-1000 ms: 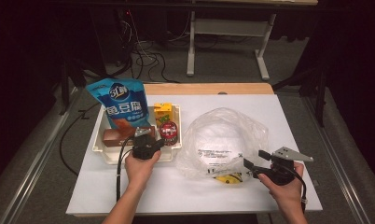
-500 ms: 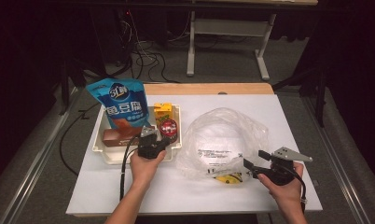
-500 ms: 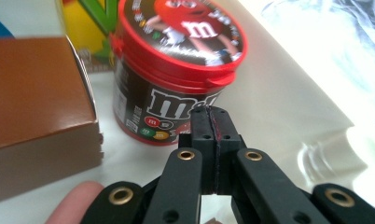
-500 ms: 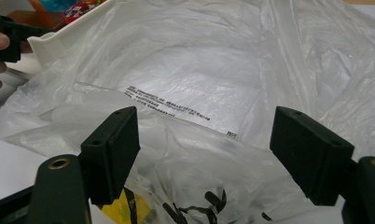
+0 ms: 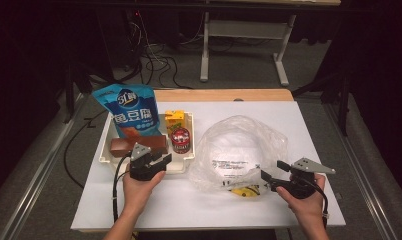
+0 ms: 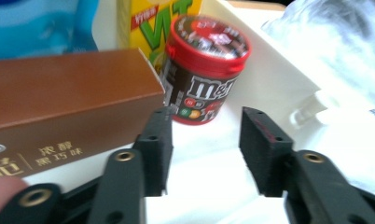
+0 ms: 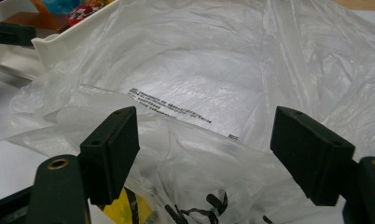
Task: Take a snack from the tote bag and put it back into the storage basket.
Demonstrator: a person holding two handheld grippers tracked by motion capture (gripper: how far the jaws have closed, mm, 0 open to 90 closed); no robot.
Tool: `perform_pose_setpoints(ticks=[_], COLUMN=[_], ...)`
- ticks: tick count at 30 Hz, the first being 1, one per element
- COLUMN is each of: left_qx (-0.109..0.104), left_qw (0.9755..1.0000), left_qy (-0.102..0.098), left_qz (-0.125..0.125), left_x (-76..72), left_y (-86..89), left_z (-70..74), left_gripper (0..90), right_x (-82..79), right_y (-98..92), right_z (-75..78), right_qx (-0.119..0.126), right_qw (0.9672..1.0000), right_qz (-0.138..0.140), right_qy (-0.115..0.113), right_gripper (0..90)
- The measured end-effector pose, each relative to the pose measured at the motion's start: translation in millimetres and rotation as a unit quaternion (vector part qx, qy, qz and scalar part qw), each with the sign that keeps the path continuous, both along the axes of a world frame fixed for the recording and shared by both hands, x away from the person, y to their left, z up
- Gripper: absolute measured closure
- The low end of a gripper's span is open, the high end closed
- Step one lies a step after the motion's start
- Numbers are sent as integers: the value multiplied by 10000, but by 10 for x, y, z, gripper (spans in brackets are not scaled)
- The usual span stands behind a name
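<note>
1. A lab-like recording room: dark surroundings, grey carpeted floor [image 5: 239, 65].
2. Loose cables [image 5: 154, 55] trail behind the white-topped table [image 5: 309, 120].
3. A metal desk frame [image 5: 244, 45] stands beyond the table's far edge.

Two black jaws standing wide apart before crumpled clear plastic bag [image 7: 195, 84]; white plastic tray's [image 7: 59, 39] corner at upper left.

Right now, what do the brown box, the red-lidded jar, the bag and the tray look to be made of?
Brown box: probably coated cardboard, with crisp folded edges and a faint sheen.
Jar: likely plastic, with a glossy red lid and a printed wrap label.
Bag: thin clear plastic film, crinkled and see-through.
Tray: seemingly moulded plastic, cream, smooth with a rounded rim.
</note>
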State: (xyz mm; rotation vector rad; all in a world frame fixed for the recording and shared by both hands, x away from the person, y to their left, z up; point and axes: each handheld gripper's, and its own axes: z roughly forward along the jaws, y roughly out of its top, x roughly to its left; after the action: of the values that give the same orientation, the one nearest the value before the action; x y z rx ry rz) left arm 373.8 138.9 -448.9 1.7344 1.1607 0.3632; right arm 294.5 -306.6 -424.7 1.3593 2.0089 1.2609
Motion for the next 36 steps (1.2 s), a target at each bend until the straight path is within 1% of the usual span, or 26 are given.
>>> perform_pose_setpoints(ticks=[2,4,5,8,10,12,13,14,15,16,17,19,20,22,24,26,28,29,30,31,33,36], left_qx=[6,50,25,83,141,133,182,182,172,149,196,182,236,271,265,199,207,242,290,306,354,366], left_qw=[9999,9997,9996,9994,9992,9991,9990,9990,9988,9988,9987,9986,9983,9980,9981,9979,9977,9975,9974,9975,9974,9975], left_qy=[-94,-175,-185,-196,-248,-293,-375,-375,-433,-444,-459,-471,-513,-527,-533,-590,-604,-630,-631,-609,-603,-608], left_qz=[-131,-183,-215,-288,-278,-269,-181,-181,-135,-125,-115,-169,-144,-214,-155,-186,-208,-208,-199,-201,-154,-44], left_x=[-51,-105,-128,-196,-234,-271,-294,-294,-318,-335,-348,-381,-401,-437,-471,-507,-523,-562,-577,-591,-619,-661], left_y=[34,56,68,109,139,185,207,207,250,280,299,335,348,387,430,485,502,548,570,596,651,749], left_z=[70,125,148,206,223,234,236,236,239,241,243,243,238,232,229,225,221,206,201,195,178,158], left_gripper=[463,381,319,150,64,17,3,3,3,3,2,2,2,2,3,3,3,3,3,3,3,3], right_x=[-5,-8,-5,-4,-2,-6,-7,-7,-6,-2,-2,-4,-6,-11,-13,-17,-22,-22,-51,-68,-106,-157], right_y=[-1,-8,-18,-31,-38,-39,-37,-37,-37,-37,-37,-40,-44,-58,-74,-87,-90,-90,-104,-116,-153,-228], right_z=[2,3,2,-7,-9,-7,-7,-7,-8,-12,-13,-12,-10,-9,-7,-9,-16,-16,-36,-47,-69,-97], right_qx=[10,16,7,-5,-26,-29,-27,-27,-38,-46,-58,-91,-108,-126,-129,-137,-155,-155,-269,-320,-339,-374], right_qw=[10000,10000,10000,10000,10000,10000,10000,10000,10000,10000,10000,9999,9999,9999,9999,9999,9999,9999,9996,9994,9994,9993], right_qz=[1,-28,-8,10,32,34,35,35,40,71,74,75,67,65,50,42,42,42,90,89,98,80], right_qy=[-6,2,-14,16,6,12,15,15,16,11,9,7,6,-7,-30,-9,6,6,22,22,43,46], right_gripper=[238,232,228,220,212,205,201,201,196,181,176,161,154,149,136,109,87,87,60,50,36,25])
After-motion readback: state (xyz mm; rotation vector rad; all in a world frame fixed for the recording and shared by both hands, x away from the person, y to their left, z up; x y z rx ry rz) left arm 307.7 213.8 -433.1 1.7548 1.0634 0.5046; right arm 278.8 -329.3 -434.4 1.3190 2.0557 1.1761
